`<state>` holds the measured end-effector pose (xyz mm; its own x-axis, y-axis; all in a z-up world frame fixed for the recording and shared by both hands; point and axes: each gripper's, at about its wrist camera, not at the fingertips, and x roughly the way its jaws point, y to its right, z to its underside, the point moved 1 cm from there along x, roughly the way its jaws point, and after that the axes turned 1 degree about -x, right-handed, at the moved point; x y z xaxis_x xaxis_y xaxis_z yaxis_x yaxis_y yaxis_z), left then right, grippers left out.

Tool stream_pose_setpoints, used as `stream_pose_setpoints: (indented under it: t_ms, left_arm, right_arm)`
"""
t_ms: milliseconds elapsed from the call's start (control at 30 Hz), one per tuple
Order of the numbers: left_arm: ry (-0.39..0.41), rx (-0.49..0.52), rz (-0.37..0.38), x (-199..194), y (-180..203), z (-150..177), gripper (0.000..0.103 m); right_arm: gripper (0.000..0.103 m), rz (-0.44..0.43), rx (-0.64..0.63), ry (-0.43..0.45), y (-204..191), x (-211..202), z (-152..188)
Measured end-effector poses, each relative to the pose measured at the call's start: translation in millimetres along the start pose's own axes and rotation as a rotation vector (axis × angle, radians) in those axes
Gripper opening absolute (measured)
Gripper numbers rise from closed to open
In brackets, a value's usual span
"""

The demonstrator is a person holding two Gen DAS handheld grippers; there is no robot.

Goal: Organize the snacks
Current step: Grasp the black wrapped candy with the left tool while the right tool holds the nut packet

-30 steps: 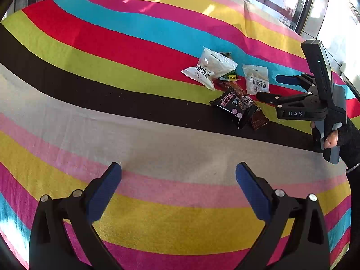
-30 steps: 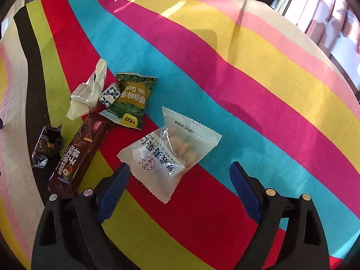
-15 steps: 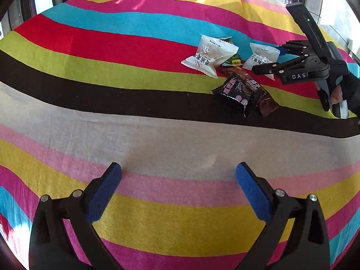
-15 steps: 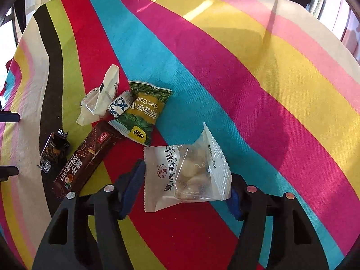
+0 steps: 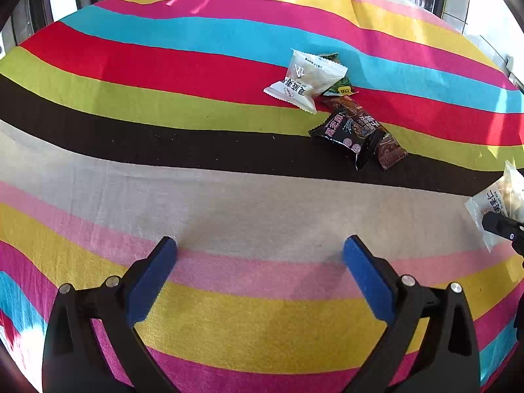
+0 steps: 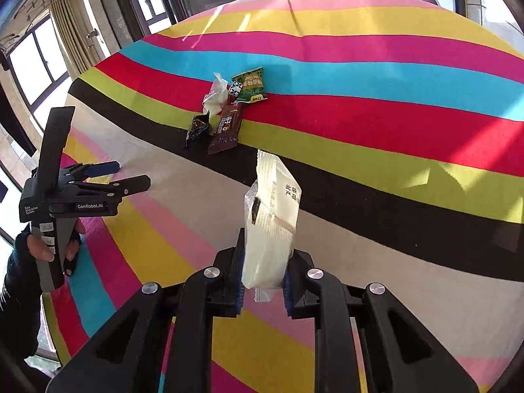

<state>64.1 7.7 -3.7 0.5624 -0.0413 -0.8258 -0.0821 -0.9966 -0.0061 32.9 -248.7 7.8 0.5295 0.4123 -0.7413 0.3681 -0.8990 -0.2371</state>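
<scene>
Holding one white packet (image 6: 273, 222), five snacks (image 6: 226, 127) clustered

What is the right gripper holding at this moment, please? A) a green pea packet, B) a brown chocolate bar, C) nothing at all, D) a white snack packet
D: in the right wrist view the right gripper is shut on the white snack packet, which stands up between its jaws above the striped tablecloth.
</scene>
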Motion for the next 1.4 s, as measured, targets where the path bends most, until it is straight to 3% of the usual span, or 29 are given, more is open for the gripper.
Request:
stream_pose_setpoints:
  t_ms: [233, 333, 400, 467, 567, 633, 667, 700, 733, 800, 933, 1167, 1400]
  left_arm:
    - [-0.017, -0.012, -0.011, 6.0, 6.8, -9.4, 0.102]
    - [0.004, 0.012, 0.024, 10.1, 18.6, -27.2, 0.102]
    - [0.055, 0.113, 0.038, 13.3, 34.3, -40.9, 0.102]
    - [0.021, 0.242, 0.071, 27.8, 50.5, -52.7, 0.102]
    - [-0.029, 0.284, 0.2, 46.6, 54.7, -69.2, 0.101]
    - [-0.021, 0.319, 0.211, 52.1, 54.9, -76.7, 0.098]
    - [-0.016, 0.339, 0.229, 52.1, 55.6, -78.2, 0.094]
    - [-0.005, 0.361, 0.249, 49.7, 56.5, -78.9, 0.078]
    - [0.003, 0.376, 0.264, 44.7, 57.7, -78.0, 0.048]
    - [0.008, 0.376, 0.262, 34.4, 58.4, -71.5, 0.036]
    - [0.061, 0.371, 0.206, 5.0, 63.2, -34.1, 0.029]
    - [0.111, 0.251, 0.153, -42.5, 64.9, 25.1, 0.029]
    - [0.099, 0.286, 0.121, -54.7, 78.7, 51.7, 0.029]
  right_arm:
    - [0.018, 0.068, 0.021, 0.058, -7.7, -18.7, 22.7]
    - [0.019, 0.073, 0.048, 0.046, -3.4, -18.2, 23.7]
    - [0.019, 0.069, 0.073, 0.044, 1.0, -17.6, 24.3]
    - [0.019, 0.067, 0.084, 0.052, 2.9, -19.6, 25.5]
    - [0.019, 0.065, 0.096, 0.059, 5.0, -21.2, 25.7]
    - [0.02, 0.055, 0.113, 0.063, 8.1, -23.7, 28.1]
    - [0.02, 0.047, 0.123, 0.066, 9.7, -24.2, 28.2]
    - [0.02, 0.043, 0.131, 0.069, 11.2, -24.7, 28.2]
    - [0.02, 0.04, 0.135, 0.071, 11.8, -26.8, 30.1]
    - [0.02, 0.034, 0.134, 0.076, 11.3, -28.4, 31.1]
    - [0.02, 0.022, 0.134, 0.079, 11.2, -29.8, 32.5]
    - [0.02, 0.016, 0.132, 0.076, 12.0, -29.9, 32.8]
    - [0.02, 0.022, 0.133, 0.073, 12.8, -30.5, 32.5]
